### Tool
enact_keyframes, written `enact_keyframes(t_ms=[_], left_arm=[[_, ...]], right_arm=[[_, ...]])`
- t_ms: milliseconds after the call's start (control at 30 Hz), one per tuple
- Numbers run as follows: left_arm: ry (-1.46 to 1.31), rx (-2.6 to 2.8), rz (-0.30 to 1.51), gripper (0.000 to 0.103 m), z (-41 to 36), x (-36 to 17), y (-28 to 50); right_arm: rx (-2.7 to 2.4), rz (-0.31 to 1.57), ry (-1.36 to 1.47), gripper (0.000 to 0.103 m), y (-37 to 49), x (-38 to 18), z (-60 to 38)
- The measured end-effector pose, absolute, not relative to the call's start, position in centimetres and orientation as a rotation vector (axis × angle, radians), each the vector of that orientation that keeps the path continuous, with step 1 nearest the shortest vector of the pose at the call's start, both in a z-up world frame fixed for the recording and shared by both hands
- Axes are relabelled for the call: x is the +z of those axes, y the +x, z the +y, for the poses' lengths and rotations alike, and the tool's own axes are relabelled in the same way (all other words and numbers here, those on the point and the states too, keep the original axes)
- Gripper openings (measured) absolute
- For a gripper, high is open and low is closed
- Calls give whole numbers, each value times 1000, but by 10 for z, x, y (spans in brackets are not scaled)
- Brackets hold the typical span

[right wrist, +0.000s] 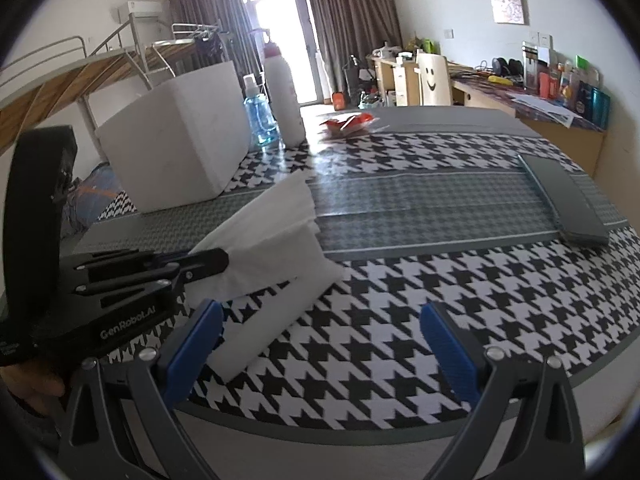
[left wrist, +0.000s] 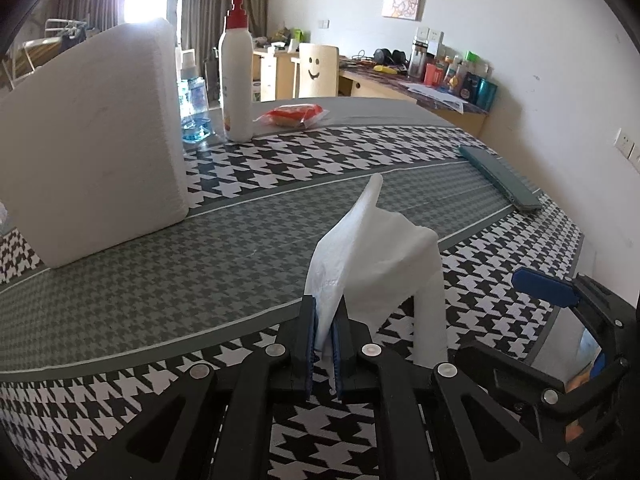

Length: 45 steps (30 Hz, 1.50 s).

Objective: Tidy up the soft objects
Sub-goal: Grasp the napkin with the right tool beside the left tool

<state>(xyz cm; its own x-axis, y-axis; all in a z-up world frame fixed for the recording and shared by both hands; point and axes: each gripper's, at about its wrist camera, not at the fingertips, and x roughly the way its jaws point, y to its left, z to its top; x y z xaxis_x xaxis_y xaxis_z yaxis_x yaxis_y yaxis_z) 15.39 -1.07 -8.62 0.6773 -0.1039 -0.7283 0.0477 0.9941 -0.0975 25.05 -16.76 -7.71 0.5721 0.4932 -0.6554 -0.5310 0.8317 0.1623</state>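
We see the white tissue (left wrist: 372,256) pinched in the closed left gripper (left wrist: 325,344), lifted over the houndstooth tablecloth (left wrist: 248,168), one end drooping to it. Our right gripper (right wrist: 320,344) hangs open just beside. Behind stands a white foam block (left wrist: 92,148).

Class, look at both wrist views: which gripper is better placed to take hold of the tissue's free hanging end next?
The right gripper, probably. Its fingers stand open and empty, with the free end of the white tissue draping beside the left one. The left gripper is already shut on the tissue's other end.
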Motion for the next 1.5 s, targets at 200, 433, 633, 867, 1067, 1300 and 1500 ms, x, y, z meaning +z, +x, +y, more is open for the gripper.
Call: enact_keyframes(t_ms=[200, 433, 633, 867, 1067, 1300, 1500], left_arm=[[-87, -80, 830, 16, -2, -90, 150], [-99, -103, 834, 17, 1, -91, 148], [-137, -97, 824, 43, 10, -89, 145], [-142, -96, 808, 56, 14, -87, 140], [-127, -103, 801, 59, 10, -85, 138], [-91, -107, 800, 64, 0, -83, 142], [-64, -116, 835, 64, -6, -90, 153]], right_arm=[[606, 795, -65, 86, 255, -82, -158], [584, 837, -109, 70, 258, -88, -143], [564, 852, -166, 57, 253, -89, -130], [559, 872, -188, 37, 249, -90, -123], [588, 888, -139, 18, 249, -87, -134], [591, 841, -135, 15, 242, -74, -147], [543, 793, -119, 15, 247, -63, -170]])
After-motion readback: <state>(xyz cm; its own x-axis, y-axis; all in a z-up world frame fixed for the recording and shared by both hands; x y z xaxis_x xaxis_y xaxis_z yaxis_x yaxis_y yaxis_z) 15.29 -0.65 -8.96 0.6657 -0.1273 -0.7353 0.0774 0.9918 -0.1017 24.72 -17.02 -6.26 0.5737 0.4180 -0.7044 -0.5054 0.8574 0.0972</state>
